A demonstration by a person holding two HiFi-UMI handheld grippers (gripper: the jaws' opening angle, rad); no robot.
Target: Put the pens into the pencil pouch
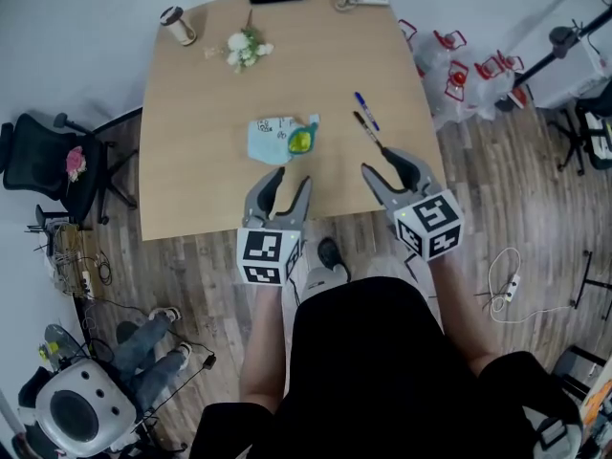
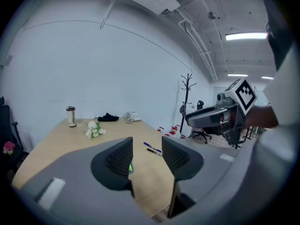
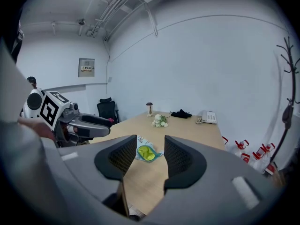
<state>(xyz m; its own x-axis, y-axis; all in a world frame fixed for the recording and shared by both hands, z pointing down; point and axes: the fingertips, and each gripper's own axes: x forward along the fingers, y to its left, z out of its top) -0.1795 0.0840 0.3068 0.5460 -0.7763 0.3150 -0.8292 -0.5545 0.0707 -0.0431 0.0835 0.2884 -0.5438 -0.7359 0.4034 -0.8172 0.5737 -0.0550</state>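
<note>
- We look down on a wooden table [image 1: 191, 161]. The pencil pouch [image 1: 283, 140], pale blue with a yellow-green patch, lies flat near the table's middle.
- Two pens lie loose on the table to the right of the pouch, well apart from it. The blue pen [image 1: 366, 111] is the farther one and the black pen [image 1: 368, 131] lies just beside it. Neither is in the pouch yet.
- The left hand-held gripper [image 1: 292, 178] hovers on the near side of the pouch, jaws apart, holding nothing.
- The right hand-held gripper [image 1: 381, 163] hovers near the black pen's closer end, also spread and empty. We judge it best placed to take a pen first, while the left one steadies the pouch.
- Only the head view shows pouch, pens and both grippers together.
- The left gripper view frames both pens between its jaws, but one jaw hides nearly all of the pouch.
- The right gripper view centres the pouch between its jaws and shows no pens.
- Beyond the pouch, at the table's far end, sits a bunch of white flowers [image 1: 247, 48].
</note>
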